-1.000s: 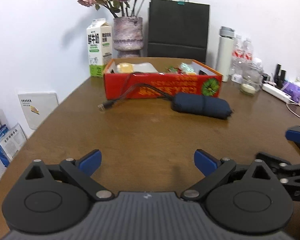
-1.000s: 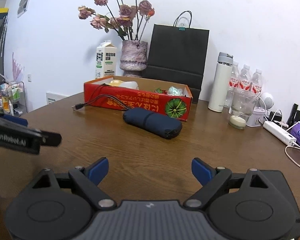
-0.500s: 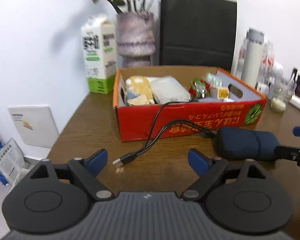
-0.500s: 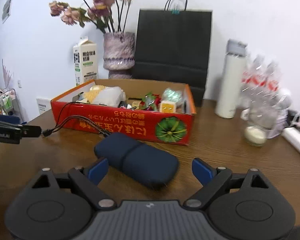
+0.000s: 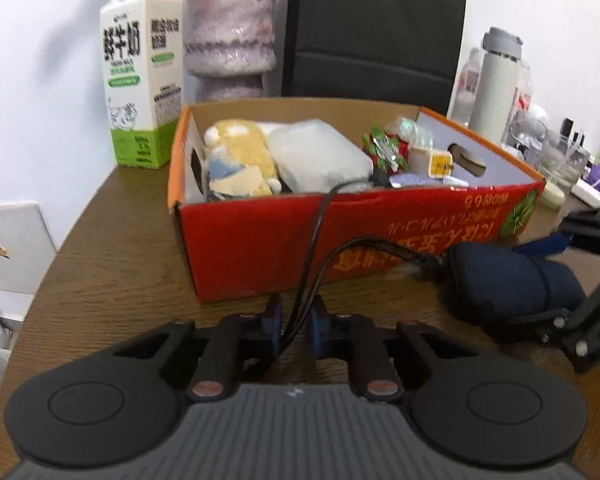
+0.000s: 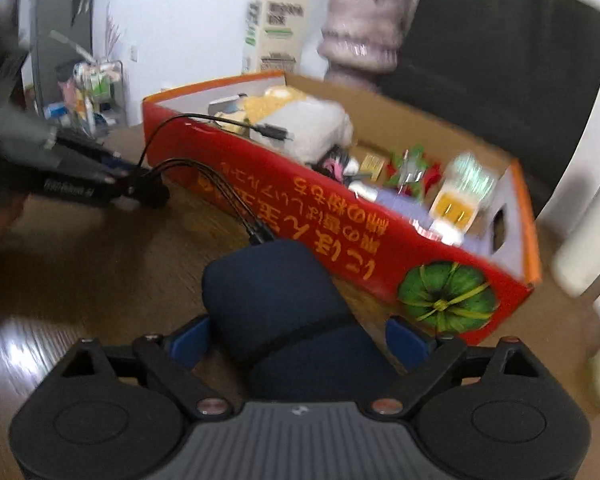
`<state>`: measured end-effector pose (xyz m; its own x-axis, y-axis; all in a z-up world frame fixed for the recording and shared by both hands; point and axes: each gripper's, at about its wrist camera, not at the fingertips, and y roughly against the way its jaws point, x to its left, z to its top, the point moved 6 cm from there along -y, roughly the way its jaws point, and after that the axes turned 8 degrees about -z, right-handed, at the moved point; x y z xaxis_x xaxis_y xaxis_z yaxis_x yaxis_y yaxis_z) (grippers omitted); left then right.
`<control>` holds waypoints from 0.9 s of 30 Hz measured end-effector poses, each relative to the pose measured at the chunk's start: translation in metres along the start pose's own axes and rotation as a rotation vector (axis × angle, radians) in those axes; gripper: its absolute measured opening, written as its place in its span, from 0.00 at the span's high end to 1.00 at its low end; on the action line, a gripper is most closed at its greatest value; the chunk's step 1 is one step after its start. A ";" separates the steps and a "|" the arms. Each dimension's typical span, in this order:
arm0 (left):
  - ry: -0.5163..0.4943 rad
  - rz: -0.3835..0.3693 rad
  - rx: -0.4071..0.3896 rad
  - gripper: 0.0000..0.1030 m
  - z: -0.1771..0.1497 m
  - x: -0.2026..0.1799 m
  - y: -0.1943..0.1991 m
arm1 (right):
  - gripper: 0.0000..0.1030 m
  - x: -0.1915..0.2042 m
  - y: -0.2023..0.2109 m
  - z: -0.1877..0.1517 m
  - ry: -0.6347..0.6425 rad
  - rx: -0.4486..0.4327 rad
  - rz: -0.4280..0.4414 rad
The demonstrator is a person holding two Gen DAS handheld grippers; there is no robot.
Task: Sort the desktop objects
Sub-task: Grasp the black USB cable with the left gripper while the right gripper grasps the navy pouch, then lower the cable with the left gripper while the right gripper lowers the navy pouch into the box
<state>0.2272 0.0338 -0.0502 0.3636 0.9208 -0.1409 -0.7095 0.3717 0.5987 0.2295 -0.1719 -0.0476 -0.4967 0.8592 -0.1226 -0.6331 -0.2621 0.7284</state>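
On the left, the left gripper has its blue pads pinched together on the black USB cable, low on the wooden table just in front of the red cardboard box. The cable runs up over the box's front wall, one plug lying inside on a pale packet, and another strand ends at the navy pouch to the right. There the right gripper stands wide apart, a pad on either side of the pouch, not pressing on it.

To do this well, I'd say lift cable and pouch together, so the cord doesn't drag the pouch or snag the box rim. Close the right pads across the pouch's middle, near its band.

The left view shows the cable pinch up close and the milk carton and vase sharply. Only the right view, blurred, shows the pouch between its pads and the plug inside the box.
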 end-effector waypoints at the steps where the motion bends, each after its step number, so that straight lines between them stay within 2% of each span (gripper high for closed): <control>1: 0.000 0.001 -0.011 0.91 0.000 -0.002 0.004 | 0.15 -0.004 -0.002 0.000 -0.038 0.007 0.032; 3: -0.005 -0.004 -0.052 0.94 0.001 -0.008 0.018 | 0.19 -0.006 0.001 -0.005 -0.073 -0.013 0.048; 6: 0.000 0.008 -0.136 0.94 0.008 -0.015 0.044 | 0.31 -0.002 0.012 -0.013 -0.105 -0.019 0.019; 8: 0.014 0.021 -0.199 0.94 0.012 -0.021 0.065 | 0.33 0.010 0.023 -0.021 -0.119 -0.001 -0.047; 11: 0.021 0.039 -0.248 0.94 0.015 -0.032 0.090 | 0.39 0.025 0.041 -0.031 -0.203 0.014 -0.162; 14: 0.020 0.068 -0.315 0.94 0.015 -0.048 0.124 | 0.41 0.038 0.064 -0.042 -0.275 -0.047 -0.153; 17: 0.035 0.056 -0.370 0.94 0.008 -0.061 0.159 | 0.41 0.046 0.094 -0.052 -0.348 -0.119 -0.153; 19: 0.040 0.045 -0.386 0.94 0.000 -0.070 0.176 | 0.41 0.051 0.113 -0.059 -0.366 -0.154 -0.173; 24: 0.075 0.036 -0.360 0.94 -0.024 -0.088 0.199 | 0.41 0.066 0.145 -0.076 -0.365 -0.199 -0.203; 27: 0.058 0.031 -0.367 0.94 -0.031 -0.105 0.214 | 0.41 0.071 0.164 -0.086 -0.384 -0.233 -0.213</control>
<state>0.0190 0.0201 0.0683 0.3110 0.9336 -0.1777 -0.8928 0.3511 0.2821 0.0397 -0.1916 0.0054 -0.1153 0.9926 0.0370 -0.8344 -0.1170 0.5387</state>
